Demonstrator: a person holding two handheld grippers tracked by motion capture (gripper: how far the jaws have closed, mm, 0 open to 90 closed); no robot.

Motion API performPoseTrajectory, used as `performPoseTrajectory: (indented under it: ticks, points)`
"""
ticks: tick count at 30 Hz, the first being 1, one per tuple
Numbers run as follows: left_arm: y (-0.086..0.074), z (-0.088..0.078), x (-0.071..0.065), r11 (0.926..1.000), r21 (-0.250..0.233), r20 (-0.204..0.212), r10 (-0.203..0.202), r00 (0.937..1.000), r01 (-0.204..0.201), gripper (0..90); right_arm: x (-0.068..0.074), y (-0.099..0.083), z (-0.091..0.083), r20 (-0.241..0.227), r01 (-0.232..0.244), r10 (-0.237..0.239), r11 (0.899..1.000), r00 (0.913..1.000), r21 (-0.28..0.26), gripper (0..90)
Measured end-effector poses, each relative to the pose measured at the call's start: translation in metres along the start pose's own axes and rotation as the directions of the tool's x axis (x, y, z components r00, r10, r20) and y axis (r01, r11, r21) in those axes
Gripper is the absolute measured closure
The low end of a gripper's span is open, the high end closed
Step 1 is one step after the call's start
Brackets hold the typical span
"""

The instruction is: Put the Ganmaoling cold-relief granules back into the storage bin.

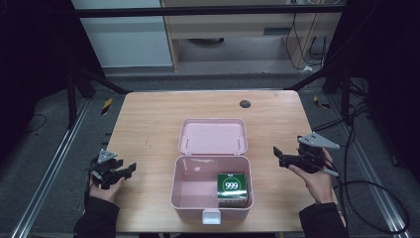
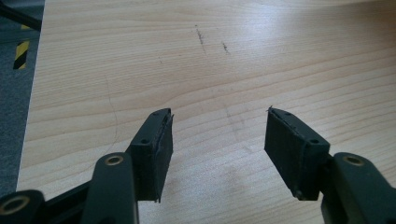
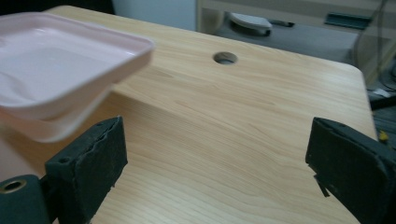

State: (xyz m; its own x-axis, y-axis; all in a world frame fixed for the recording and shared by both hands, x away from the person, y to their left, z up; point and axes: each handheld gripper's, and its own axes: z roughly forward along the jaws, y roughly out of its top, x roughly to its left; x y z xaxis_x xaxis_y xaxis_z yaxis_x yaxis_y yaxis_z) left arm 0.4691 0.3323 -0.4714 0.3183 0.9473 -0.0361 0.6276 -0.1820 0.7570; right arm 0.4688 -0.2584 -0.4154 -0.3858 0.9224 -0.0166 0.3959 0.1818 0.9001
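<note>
The left gripper [image 1: 130, 168] hovers low over bare wood near the table's left edge, jaws spread wide with nothing between them; the right gripper [image 1: 277, 152] sits off the right side of the pink box [image 1: 184, 191], jaws likewise wide apart and holding nothing. The box stands near the front middle of the table [image 1: 148, 124], its lid [image 1: 213, 136] thrown back flat behind it; inside, against the right wall toward the front, lies a green carton [image 1: 232, 187] marked 999, and a white latch [image 1: 211, 216] juts from the front rim.

The likeliest trouble, as I judge it, comes from the carton sitting tight to the wall; a jaw going in for it may catch the rim and shove the light box along the smooth wood (nothing pins it down). A one-sided push on the lid could swing it crooked or drag the whole box backward; and the latch could snag on a jaw reaching across the front.

The table is pale wood grain, lightly scuffed, with a round cable hole [image 3: 225, 58] toward the far edge; beyond it lie grey floor, yellow-and-black tape [image 1: 106, 105], metal rails, dark framing, trailing cables, and a light wooden cabinet [image 1: 237, 29] at the back.
</note>
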Motion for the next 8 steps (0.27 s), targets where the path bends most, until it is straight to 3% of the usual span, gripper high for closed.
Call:
performPoseTrajectory:
  ticks: [8]
  points:
    - [-0.002, 0.004, 0.0, 0.9999, 0.016, -0.002, -0.002, 1.0, 0.002, 44.1, -0.013, -0.026, 0.013, 0.069, -0.05, 0.046, 0.998, 0.9965, 0.049, 5.4]
